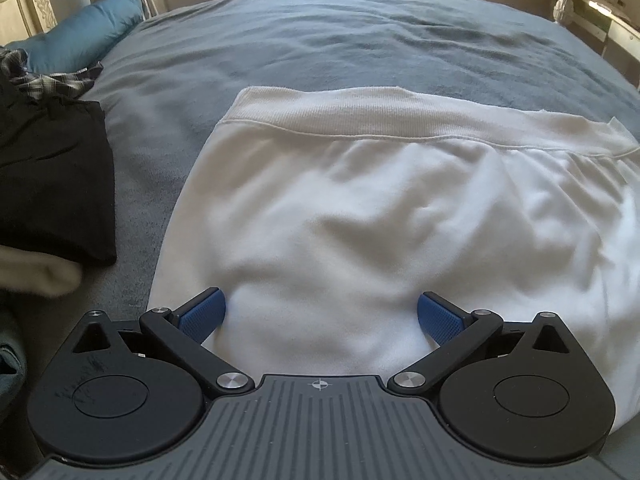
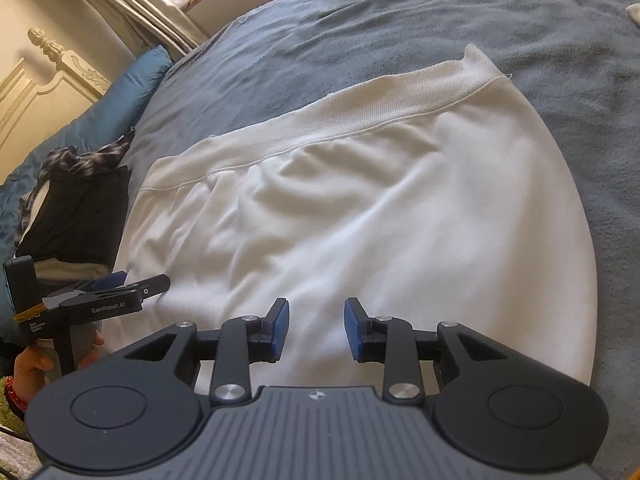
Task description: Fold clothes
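A white sweatshirt (image 1: 360, 208) lies folded on the blue-grey bedspread (image 1: 320, 48), its ribbed hem band (image 1: 360, 116) at the far edge. My left gripper (image 1: 321, 314) hovers over the garment's near part with its blue pads spread wide and only flat cloth under the gap. In the right wrist view the same white sweatshirt (image 2: 360, 208) fills the middle. My right gripper (image 2: 316, 328) stands partly open above its near edge, with nothing pinched between the pads. The left gripper (image 2: 120, 284) shows at the left edge of that view, held by a hand (image 2: 32, 364).
A pile of other clothes, black (image 1: 52, 184) and plaid (image 1: 48, 80), lies left of the sweatshirt. A teal pillow (image 1: 84, 32) and a cream headboard (image 2: 48, 76) are at the far left. Curtains (image 2: 140, 4) hang behind.
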